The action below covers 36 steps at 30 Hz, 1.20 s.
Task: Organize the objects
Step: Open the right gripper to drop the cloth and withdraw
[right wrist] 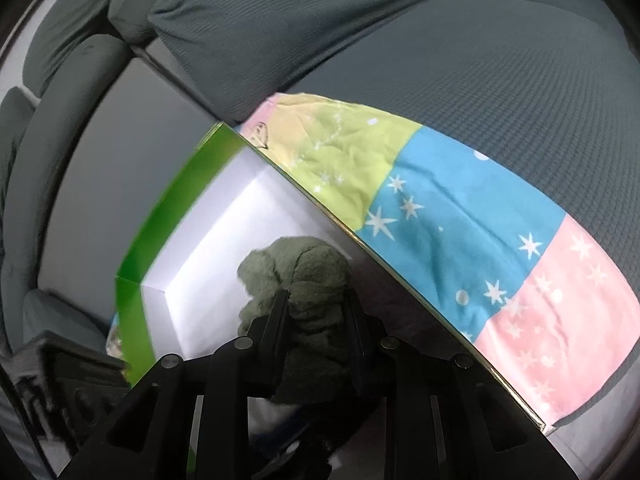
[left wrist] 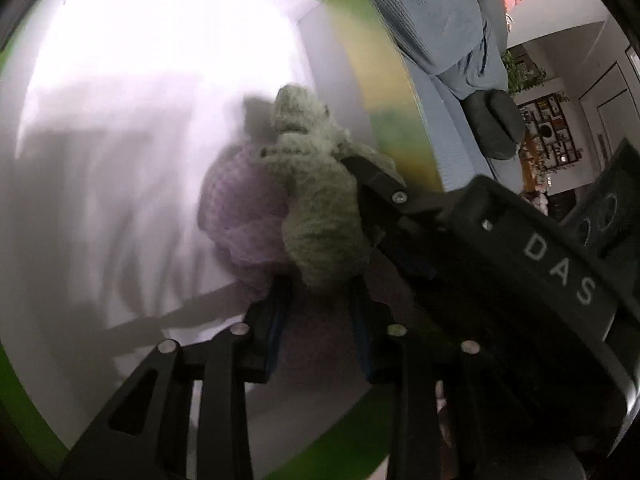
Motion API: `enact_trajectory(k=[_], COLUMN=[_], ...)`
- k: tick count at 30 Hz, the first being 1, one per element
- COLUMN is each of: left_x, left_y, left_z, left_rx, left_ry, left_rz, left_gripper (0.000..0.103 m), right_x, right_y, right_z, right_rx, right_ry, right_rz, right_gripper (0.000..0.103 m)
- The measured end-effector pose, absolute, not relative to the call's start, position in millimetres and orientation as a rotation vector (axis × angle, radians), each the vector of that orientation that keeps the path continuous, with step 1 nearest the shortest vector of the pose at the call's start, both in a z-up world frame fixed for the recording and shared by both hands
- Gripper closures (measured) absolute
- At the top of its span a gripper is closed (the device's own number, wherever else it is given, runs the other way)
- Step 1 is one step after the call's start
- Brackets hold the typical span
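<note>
Left hand-held gripper (left wrist: 320, 300): jaws closed on the lower end of a fuzzy sage-green plush toy (left wrist: 316, 184), which extends forward from between the fingers. A knitted lilac soft piece (left wrist: 240, 216) touches the toy's left side. Both sit over the white interior of a green-walled cardboard box (left wrist: 348, 92).

Right hand-held gripper (right wrist: 316, 312): jaws clamped on the same green plush toy, body bulging past the fingertips, inside the box near its corner. A pastel star-printed cloth (right wrist: 460, 216) lies just beyond the box wall on a grey-green textured sofa (right wrist: 500, 60).
</note>
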<state>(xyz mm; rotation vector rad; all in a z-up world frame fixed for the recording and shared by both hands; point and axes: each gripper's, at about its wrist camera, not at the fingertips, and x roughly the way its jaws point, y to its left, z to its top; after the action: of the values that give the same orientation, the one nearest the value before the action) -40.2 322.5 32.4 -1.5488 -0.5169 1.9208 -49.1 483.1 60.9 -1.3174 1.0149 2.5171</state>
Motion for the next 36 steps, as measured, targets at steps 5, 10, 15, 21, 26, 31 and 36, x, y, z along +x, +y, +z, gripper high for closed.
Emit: enact_trajectory(k=[5, 10, 15, 21, 26, 31, 36], left_x=[-38, -31, -16, 1, 14, 23, 21], left_y=[317, 326, 308, 264, 239, 206, 172], left_z=[38, 61, 86, 114, 132, 141, 135], left_rx=[-1.552, -1.477, -1.372, -1.279, -1.198, -1.141, -1.152], left_ry=[-0.506, -0.335, -0.225, -0.214, -0.215, -0.203, -0.224], left_rz=[1.929, 2.059, 2.19, 2.29, 2.377, 2.483, 2.561], left_gripper=[0.08, 0.074, 0.062, 0.042, 0.036, 0.027, 0.026], right_x=[-53, -51, -45, -35, -22, -15, -7], right_y=[478, 479, 479, 475, 464, 444, 414], right_z=[61, 67, 80, 100, 120, 137, 155], right_rx=[-1.333, -1.303, -1.218, -1.088, -1.02, -1.01, -1.018], right_ry=[0.958, 1.009, 1.015, 1.067, 1.088, 1.052, 0.983], right_rz=[2.504, 2.531, 2.583, 2.682, 2.743, 2.807, 2.896], right_gripper=[0.076, 0.076, 0.062, 0.037, 0.033, 0.033, 0.033])
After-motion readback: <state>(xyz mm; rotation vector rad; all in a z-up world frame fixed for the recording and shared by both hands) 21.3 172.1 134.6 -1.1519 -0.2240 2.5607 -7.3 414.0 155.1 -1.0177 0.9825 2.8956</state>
